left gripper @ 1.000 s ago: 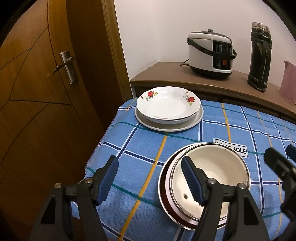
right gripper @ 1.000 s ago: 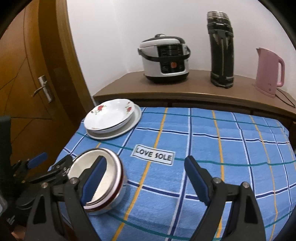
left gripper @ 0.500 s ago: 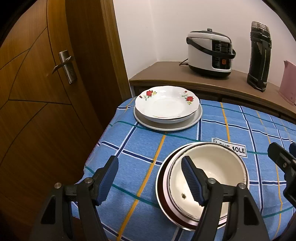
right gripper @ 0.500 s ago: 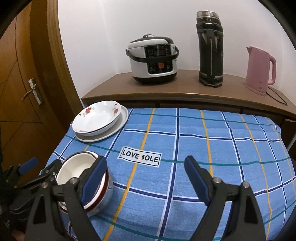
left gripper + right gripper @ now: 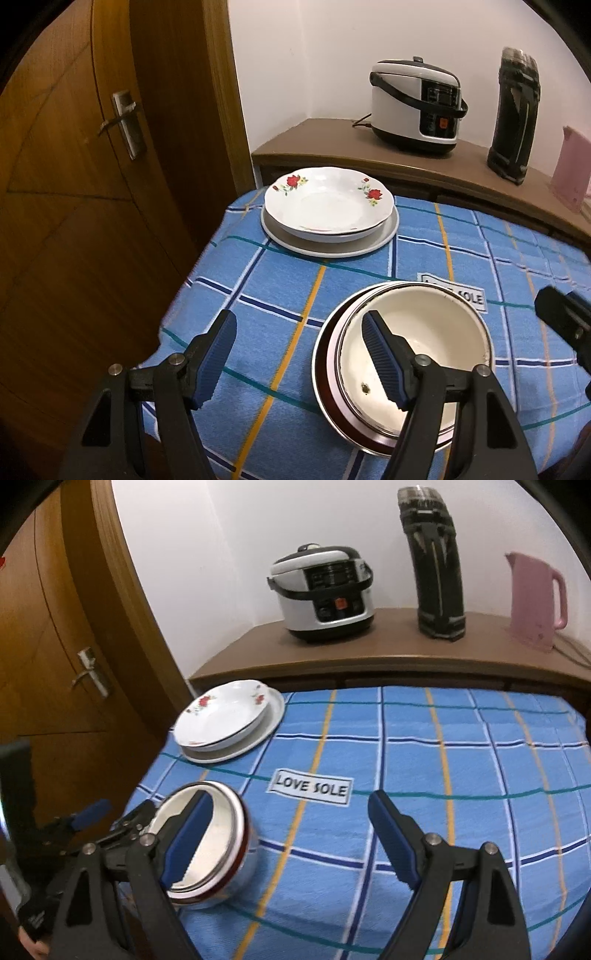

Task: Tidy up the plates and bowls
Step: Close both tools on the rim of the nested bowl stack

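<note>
Round cream enamel bowl [image 5: 424,354] nested in a red-rimmed bowl [image 5: 325,365].

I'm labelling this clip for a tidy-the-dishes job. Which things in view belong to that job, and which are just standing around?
Part of the job:
- floral plate stacked on a plain plate
- cream bowl nested in a red-rimmed bowl

Just standing around:
- rice cooker
- black flask
- pink kettle
- blue checked tablecloth
- wooden door
</note>
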Demonstrator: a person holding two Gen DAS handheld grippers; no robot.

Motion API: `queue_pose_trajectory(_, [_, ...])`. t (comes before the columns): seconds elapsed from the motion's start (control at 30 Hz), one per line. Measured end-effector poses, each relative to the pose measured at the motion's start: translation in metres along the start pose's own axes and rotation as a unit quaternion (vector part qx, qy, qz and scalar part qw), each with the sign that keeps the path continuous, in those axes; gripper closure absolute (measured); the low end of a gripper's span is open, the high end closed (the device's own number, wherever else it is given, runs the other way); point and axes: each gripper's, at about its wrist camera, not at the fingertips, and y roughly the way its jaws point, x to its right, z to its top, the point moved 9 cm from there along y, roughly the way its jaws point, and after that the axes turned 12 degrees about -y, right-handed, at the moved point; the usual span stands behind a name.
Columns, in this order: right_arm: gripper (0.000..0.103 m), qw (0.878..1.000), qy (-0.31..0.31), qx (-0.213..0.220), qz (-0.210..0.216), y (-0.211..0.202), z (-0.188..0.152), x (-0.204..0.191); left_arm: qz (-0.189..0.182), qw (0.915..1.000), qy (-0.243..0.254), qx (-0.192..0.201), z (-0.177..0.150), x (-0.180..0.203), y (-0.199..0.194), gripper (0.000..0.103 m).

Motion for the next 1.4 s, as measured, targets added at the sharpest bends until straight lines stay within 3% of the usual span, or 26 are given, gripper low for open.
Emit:
queue_pose_trajectory(0.13, [0.016, 0.999, 0.010, -0.024, 0.042, 0.008, -0.006, -0.011, -0.028, 0.9991, -0.026, -0.017, 0.004, -0.006, 0.001, 0.031])
queue_pose_trajectory(0.23, [0.019, 0.998, 0.000, -0.039, 0.043, 0.019, -0.012, -0.019, -0.031, 0.9987, -0.027, -0.030, 0.002, -0.004, 0.007, 0.031])
queue_pose_trajectory(0.4, [0.043, 0.994, 0.012, -0.079, 0.068, 0.042, -0.029, -0.025, -0.042, 0.9970, -0.015, -0.063, -0.013, 0.009, 0.023, 0.031])
queue_pose_trajectory(0.6, [0.046, 0.992, 0.023, -0.093, 0.080, 0.055, -0.038, -0.029, -0.027, 0.9970, 0.000, -0.073, -0.020, 0.014, 0.036, 0.031])
queue_pose_trajectory(0.97, [0.057, 0.986, 0.041, -0.115, 0.112, 0.072, -0.043, -0.040, -0.016, 0.9963, -0.024, -0.081, -0.022, 0.005, 0.051, 0.031])
queue_pose_trajectory(1.1, [0.066, 0.985, 0.039, -0.118, 0.119, 0.074, -0.042, -0.045, -0.041, 0.9952, -0.020, -0.087, -0.023, 0.015, 0.054, 0.047])
queue_pose_trajectory(1.2, [0.067, 0.985, 0.044, -0.117, 0.118, 0.076, -0.040, -0.045, -0.062, 0.9937, -0.026, -0.090, -0.023, 0.019, 0.054, 0.062])
queue_pose_trajectory(1.4, [0.069, 0.987, 0.043, -0.113, 0.108, 0.078, -0.038, -0.045, -0.066, 0.9936, -0.039, -0.083, -0.021, 0.020, 0.054, 0.064])
